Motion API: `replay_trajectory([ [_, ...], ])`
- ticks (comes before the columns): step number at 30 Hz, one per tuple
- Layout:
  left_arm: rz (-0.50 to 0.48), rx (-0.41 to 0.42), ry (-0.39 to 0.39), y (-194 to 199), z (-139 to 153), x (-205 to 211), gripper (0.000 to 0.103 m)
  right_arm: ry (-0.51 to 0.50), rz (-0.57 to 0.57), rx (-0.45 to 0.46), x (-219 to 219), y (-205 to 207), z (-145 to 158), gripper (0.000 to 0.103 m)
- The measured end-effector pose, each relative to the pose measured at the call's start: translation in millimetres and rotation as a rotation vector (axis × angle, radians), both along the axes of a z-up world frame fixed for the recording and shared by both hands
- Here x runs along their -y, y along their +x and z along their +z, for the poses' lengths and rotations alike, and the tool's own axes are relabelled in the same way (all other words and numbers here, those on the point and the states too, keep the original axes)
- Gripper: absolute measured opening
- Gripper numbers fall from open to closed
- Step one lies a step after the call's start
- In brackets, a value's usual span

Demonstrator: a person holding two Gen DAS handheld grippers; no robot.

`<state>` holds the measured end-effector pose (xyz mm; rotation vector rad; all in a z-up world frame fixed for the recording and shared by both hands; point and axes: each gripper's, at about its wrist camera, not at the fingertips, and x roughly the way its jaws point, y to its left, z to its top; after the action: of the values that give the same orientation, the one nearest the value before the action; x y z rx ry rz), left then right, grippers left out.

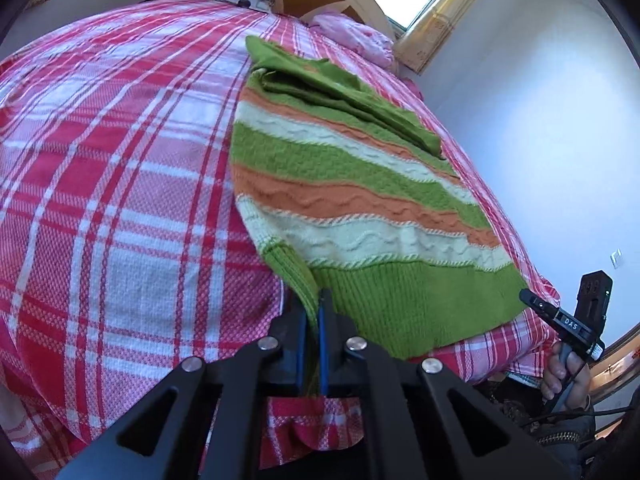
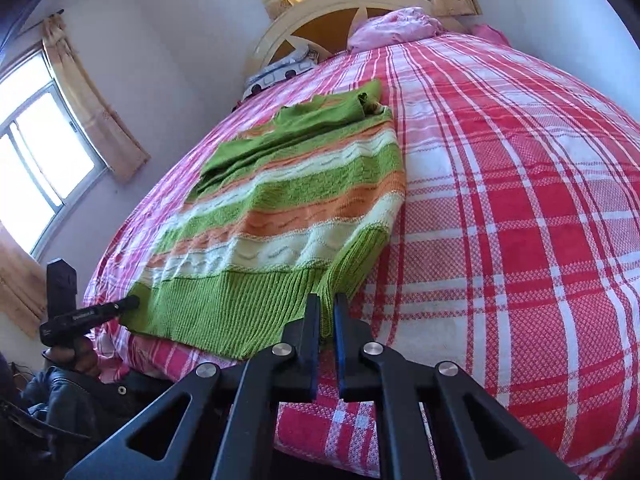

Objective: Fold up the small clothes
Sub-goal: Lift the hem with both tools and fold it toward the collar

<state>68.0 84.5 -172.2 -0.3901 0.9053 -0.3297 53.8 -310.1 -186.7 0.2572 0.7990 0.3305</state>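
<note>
Sweater (image 1: 352, 200) on plaid bedspread (image 1: 120, 160), pillows (image 1: 352, 36) beyond.

Bed (image 2: 520, 200) with red-white plaid cover, arched wooden headboard (image 2: 320, 4), pale walls (image 1: 540, 120), sunlit curtained window (image 2: 36, 160).

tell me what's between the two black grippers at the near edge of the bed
The green ribbed hem of the striped knit sweater spans from left gripper to right gripper; both wrist views show it.
</note>
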Motion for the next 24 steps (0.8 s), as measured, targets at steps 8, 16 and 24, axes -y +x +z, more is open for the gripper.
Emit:
replay_trajectory([
  [8,-0.013,0.001,-0.014,4,-2,-2,0.004,0.080,-0.009,-0.031,12,6,-9,0.005],
  [16,-0.021,0.097,-0.050,8,26,-7,0.004,0.223,0.006,0.047,20,3,14,0.005],
  [24,-0.029,0.166,-0.120,28,53,-9,0.004,0.289,0.029,0.111,17,27,49,0.005],
])
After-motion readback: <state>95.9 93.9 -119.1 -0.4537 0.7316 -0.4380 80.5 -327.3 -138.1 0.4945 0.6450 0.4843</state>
